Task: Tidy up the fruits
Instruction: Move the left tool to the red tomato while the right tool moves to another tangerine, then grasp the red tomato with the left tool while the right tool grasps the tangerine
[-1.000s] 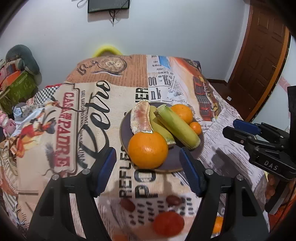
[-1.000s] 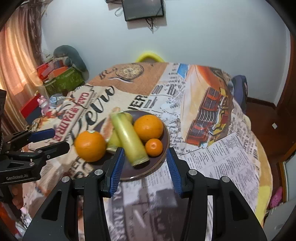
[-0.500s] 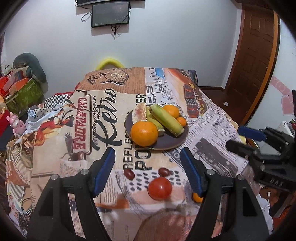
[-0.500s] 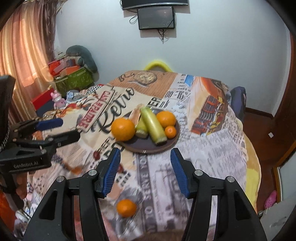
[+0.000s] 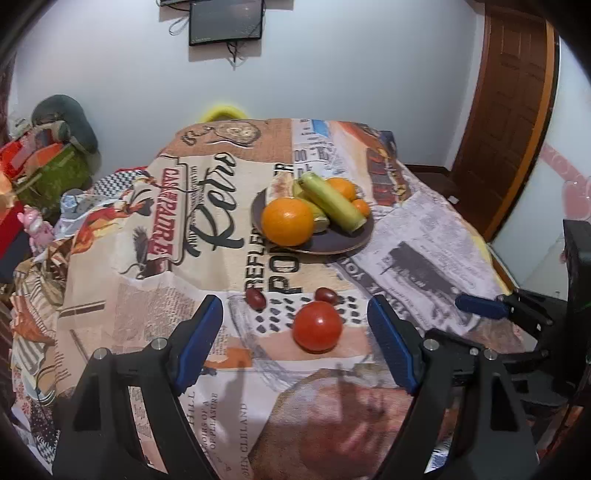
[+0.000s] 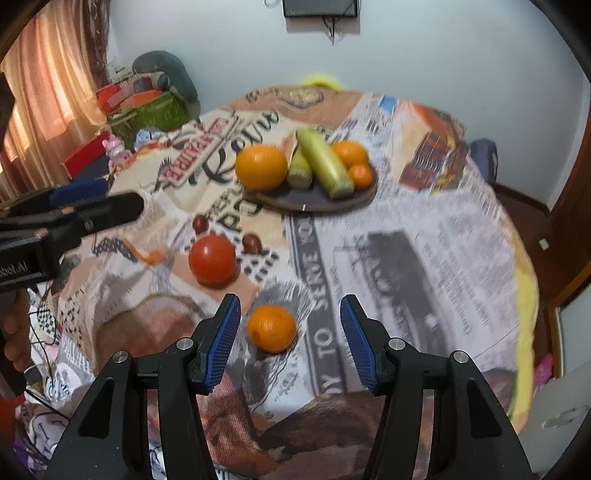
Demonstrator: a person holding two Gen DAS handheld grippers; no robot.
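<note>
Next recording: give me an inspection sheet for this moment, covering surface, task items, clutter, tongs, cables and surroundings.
Surface: round table under a printed tablecloth.
Job's things: dark plate holding a large orange, more citrus and long green-yellow pieces; red tomato, two small dark fruits and a small orange loose on the cloth.
Clutter: nothing seen on the table.
Tongs: left tongs open behind the tomato; right tongs open around the small orange, not touching it.
Cables: wires under the wall screen.
Surroundings: wooden door, curtain, piled boxes.
</note>
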